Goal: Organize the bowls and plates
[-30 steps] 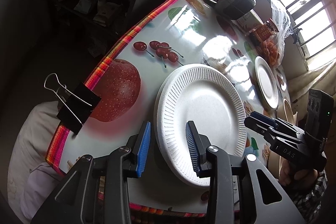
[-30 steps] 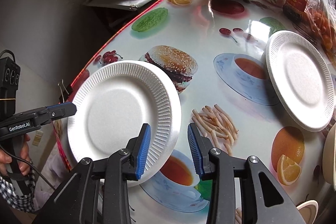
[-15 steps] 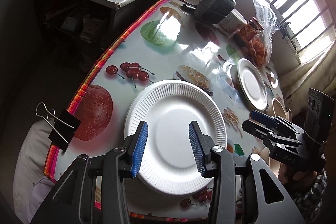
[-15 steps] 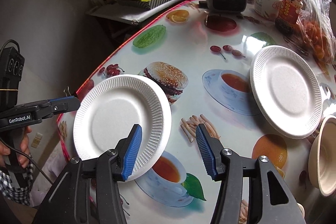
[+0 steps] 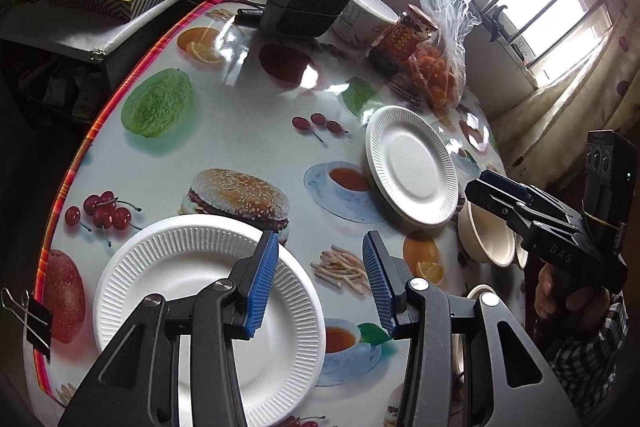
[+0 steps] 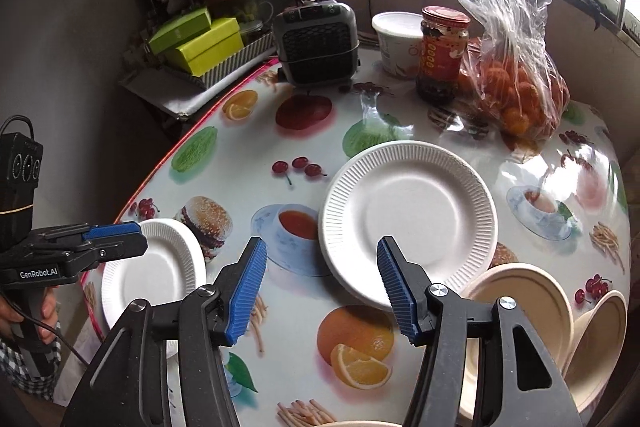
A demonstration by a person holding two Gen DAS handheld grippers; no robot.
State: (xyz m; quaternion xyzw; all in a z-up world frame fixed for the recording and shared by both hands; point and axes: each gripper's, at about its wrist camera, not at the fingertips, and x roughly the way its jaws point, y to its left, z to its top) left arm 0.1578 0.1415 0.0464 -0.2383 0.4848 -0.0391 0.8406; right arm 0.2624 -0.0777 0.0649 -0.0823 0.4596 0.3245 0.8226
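Note:
A white ribbed paper plate (image 5: 180, 303) lies near the table's left edge, partly under my left gripper (image 5: 320, 283), which hangs open above it with nothing between its fingers. A second white plate (image 6: 408, 219) lies mid-table, its near rim just beyond my right gripper (image 6: 322, 291). The right gripper's jaws are opening, with nothing held between them. Beige bowls (image 6: 532, 303) lean together at the right, beside the second plate. In the left wrist view the second plate (image 5: 412, 167) and a beige bowl (image 5: 486, 239) show past the right gripper (image 5: 500, 195). In the right wrist view the left gripper (image 6: 112, 233) hovers over the first plate (image 6: 156, 267).
At the table's far side stand a dark heater (image 6: 316, 43), a white tub (image 6: 396, 43), a red-lidded jar (image 6: 442, 55) and a plastic bag of oranges (image 6: 516, 95). A binder clip (image 5: 36, 319) grips the cloth's edge. Green boxes (image 6: 196, 43) sit on a side shelf.
Both grippers have risen and drawn back from the near plate, and their jaws stand wider. Both views have swung right, bringing the far plate and bowls into sight.

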